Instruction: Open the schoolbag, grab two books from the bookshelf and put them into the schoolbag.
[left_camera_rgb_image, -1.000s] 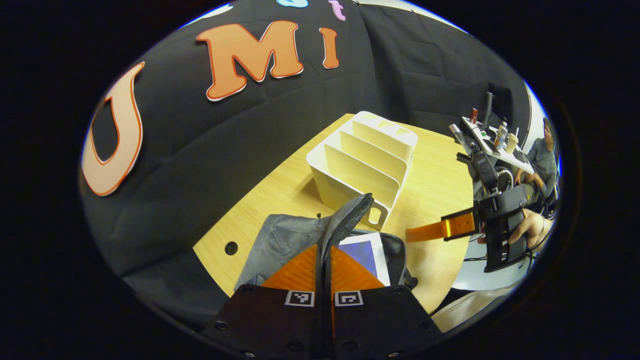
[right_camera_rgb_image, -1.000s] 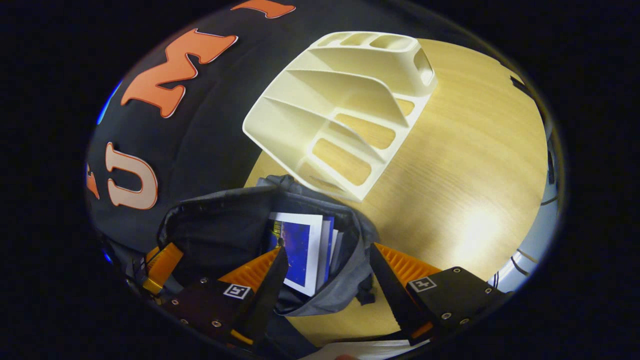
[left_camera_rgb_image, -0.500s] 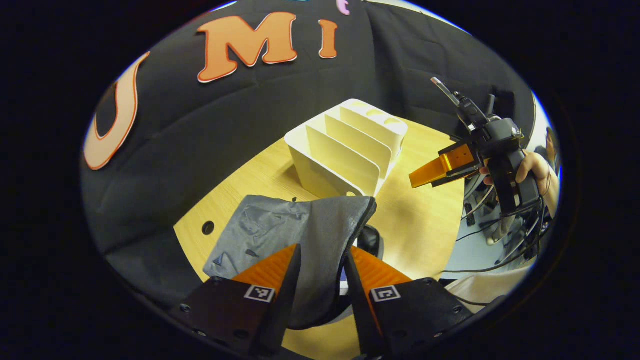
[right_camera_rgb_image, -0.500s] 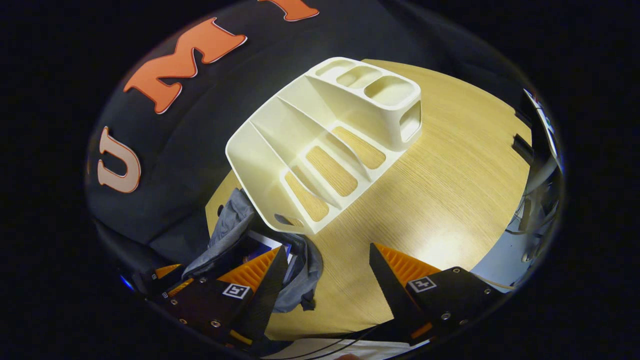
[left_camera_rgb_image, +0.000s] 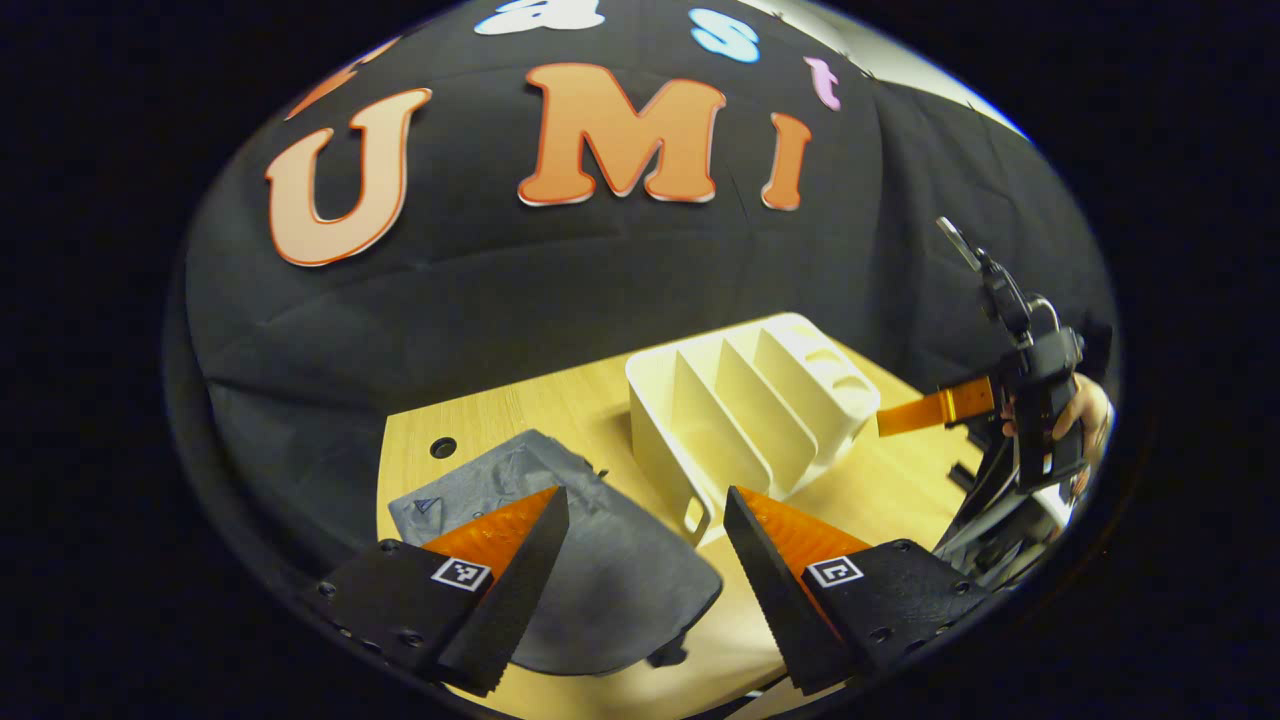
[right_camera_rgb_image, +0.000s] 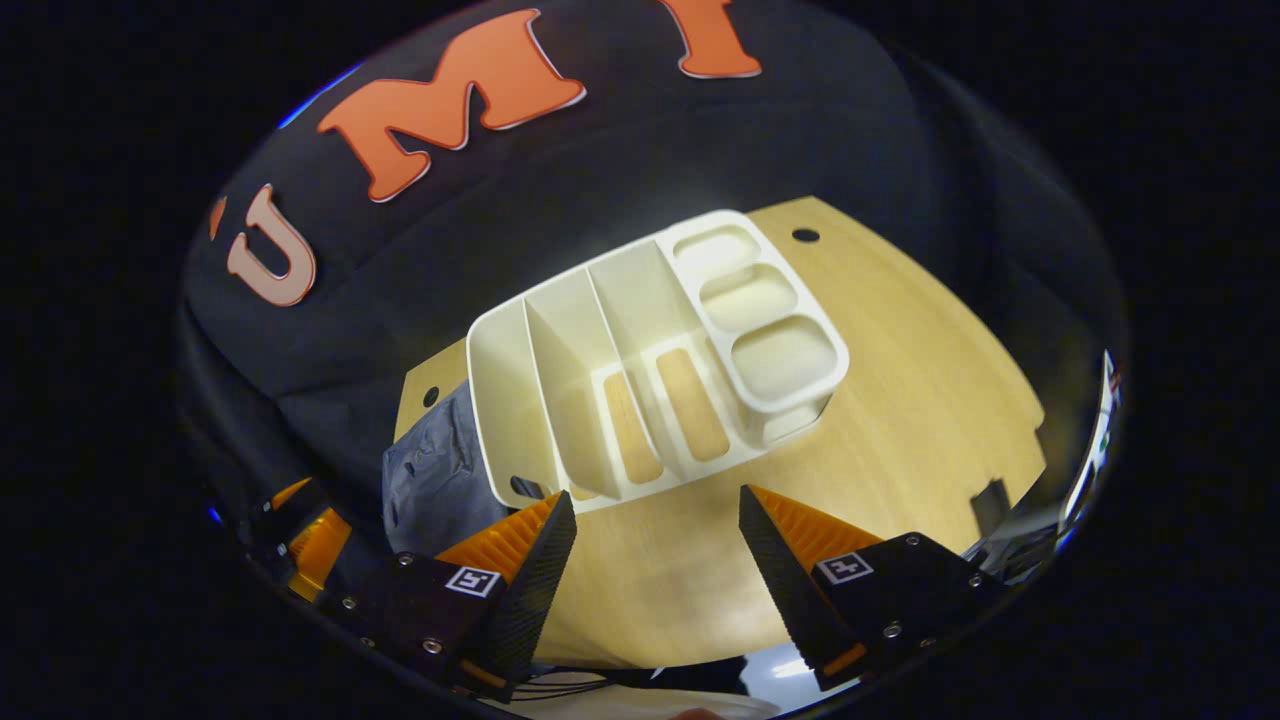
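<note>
Both of my grippers stand with jaws spread and nothing between the fingers. Ahead of my left gripper, the grey schoolbag lies flat on the wooden table, its flap down, partly under and between my left fingers without touching them as far as I can tell. Just past it and to the right of that gripper stands the white bookshelf, its dividers upright and its slots bare. Farther right I see my other gripper, held in my right hand, above the table's edge.

From my right gripper, the bookshelf sits straight ahead below me, and the schoolbag peeks out beyond its left side. I cannot tell whether the bag touches the shelf. I cannot see any books.
</note>
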